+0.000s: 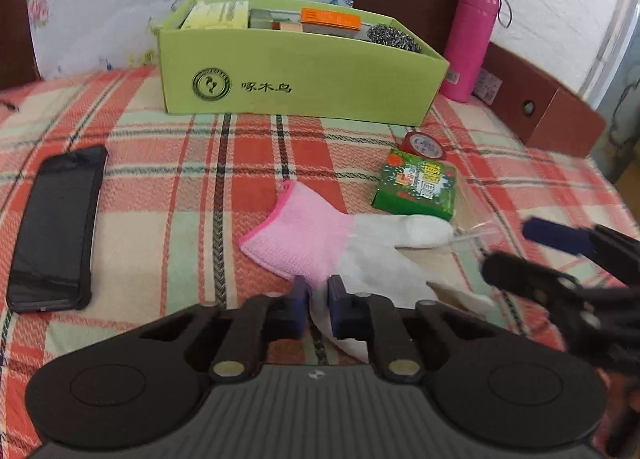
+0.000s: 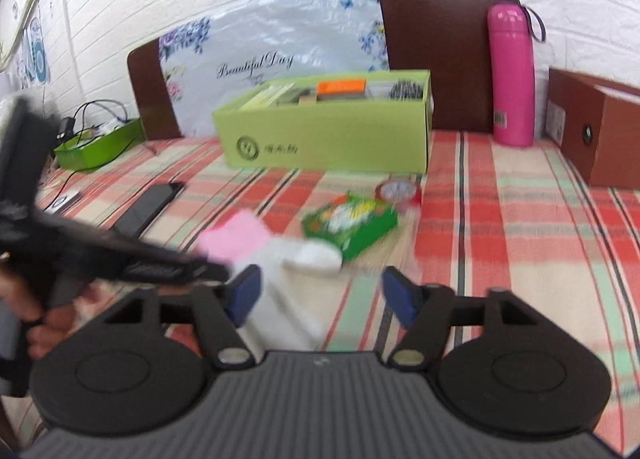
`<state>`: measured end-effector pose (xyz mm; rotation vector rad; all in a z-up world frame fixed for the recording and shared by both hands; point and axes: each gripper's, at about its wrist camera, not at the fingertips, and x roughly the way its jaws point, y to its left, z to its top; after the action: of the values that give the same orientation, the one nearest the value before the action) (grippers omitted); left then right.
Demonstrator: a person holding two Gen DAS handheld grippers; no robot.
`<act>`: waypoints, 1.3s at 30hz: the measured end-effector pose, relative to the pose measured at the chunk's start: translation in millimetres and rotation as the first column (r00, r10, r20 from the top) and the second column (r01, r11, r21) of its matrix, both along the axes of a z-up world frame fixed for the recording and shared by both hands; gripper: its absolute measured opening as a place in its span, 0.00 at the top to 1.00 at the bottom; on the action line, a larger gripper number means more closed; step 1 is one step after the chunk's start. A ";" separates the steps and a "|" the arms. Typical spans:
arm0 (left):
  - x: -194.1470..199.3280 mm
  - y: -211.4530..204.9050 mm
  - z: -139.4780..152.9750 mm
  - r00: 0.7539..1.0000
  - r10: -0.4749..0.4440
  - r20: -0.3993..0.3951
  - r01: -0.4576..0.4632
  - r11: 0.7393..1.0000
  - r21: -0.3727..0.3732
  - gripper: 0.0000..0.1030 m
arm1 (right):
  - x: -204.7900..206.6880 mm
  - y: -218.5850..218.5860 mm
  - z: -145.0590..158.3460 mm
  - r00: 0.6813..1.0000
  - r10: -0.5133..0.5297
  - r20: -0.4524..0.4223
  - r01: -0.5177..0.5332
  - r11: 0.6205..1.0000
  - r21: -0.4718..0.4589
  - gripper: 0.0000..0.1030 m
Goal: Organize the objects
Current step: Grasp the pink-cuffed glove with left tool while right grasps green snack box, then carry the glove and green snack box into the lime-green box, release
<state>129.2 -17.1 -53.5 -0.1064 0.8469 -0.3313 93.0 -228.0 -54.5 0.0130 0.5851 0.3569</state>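
Left tool (image 1: 318,301) is nearly closed, its 2 blue pads pinching the white fabric of the pink-cuffed white knit glove (image 1: 320,243), which lies flat on the red, green and cream plaid bedspread (image 1: 180,179). The landmark here is the open light-green cardboard box (image 1: 296,83): the glove sits well in front of it, cuff pointing toward it.

Right tool (image 2: 320,295) hangs wide open with nothing between its pads, low over the glove's white finger end (image 2: 312,255).

Just in front of the box's right corner stands a red roll of tape (image 1: 426,145), and touching that, nearer the glove, a small green printed packet (image 1: 418,189). Far to the front-left of the box lies a black smartphone (image 1: 56,227), face up. Beside the box's right end, a pink cylindrical flask (image 1: 472,41) stands upright. The box itself holds several packets and a steel scouring ball (image 1: 392,39).
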 end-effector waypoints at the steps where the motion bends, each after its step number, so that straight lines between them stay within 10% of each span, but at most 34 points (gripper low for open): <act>1: -3.4 5.8 3.1 1.000 -0.002 0.003 0.002 1.000 0.000 0.88 | 11.2 3.8 -0.6 1.000 0.007 0.015 -0.007 1.000 -0.025 0.14; 3: -14.6 15.5 12.7 1.000 0.012 0.024 -0.012 1.000 0.025 0.88 | 28.9 8.9 -3.3 0.998 0.037 0.044 -0.034 0.996 -0.080 0.14; 9: -31.2 29.4 22.3 0.997 0.056 -0.048 -0.062 0.989 -0.138 0.37 | 79.3 15.8 -16.5 0.994 0.106 -0.006 -0.105 0.981 -0.164 0.14; 12: -25.5 11.4 8.8 0.996 0.050 -0.080 -0.059 0.992 -0.111 0.37 | 80.3 19.5 -22.1 0.990 0.140 -0.029 -0.143 0.972 -0.186 0.14; 15: -19.4 0.1 -0.3 0.994 0.077 -0.082 -0.085 0.992 -0.089 0.36 | 70.3 18.5 -25.2 0.991 0.133 -0.032 -0.137 0.970 -0.202 0.36; 27: 10.6 -54.7 -11.1 0.998 -0.003 0.060 -0.005 0.993 0.120 0.24 | -26.0 -19.0 -22.3 0.990 -0.063 -0.125 0.058 0.997 -0.048 0.36; 32: 0.4 -54.6 -8.8 0.982 -0.170 0.080 0.153 0.970 0.191 0.63 | -32.0 -14.4 -15.8 0.995 0.029 -0.091 -0.037 0.995 -0.095 0.27; 39: -13.4 -21.3 -0.2 0.995 -0.093 0.041 0.086 0.986 0.145 0.38 | -18.4 -4.2 -21.6 0.987 0.124 -0.102 -0.137 0.981 -0.138 0.27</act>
<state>115.7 -38.4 -53.7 0.0731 0.8274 -0.3549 74.7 -232.3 -76.1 -0.1499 0.7055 0.4422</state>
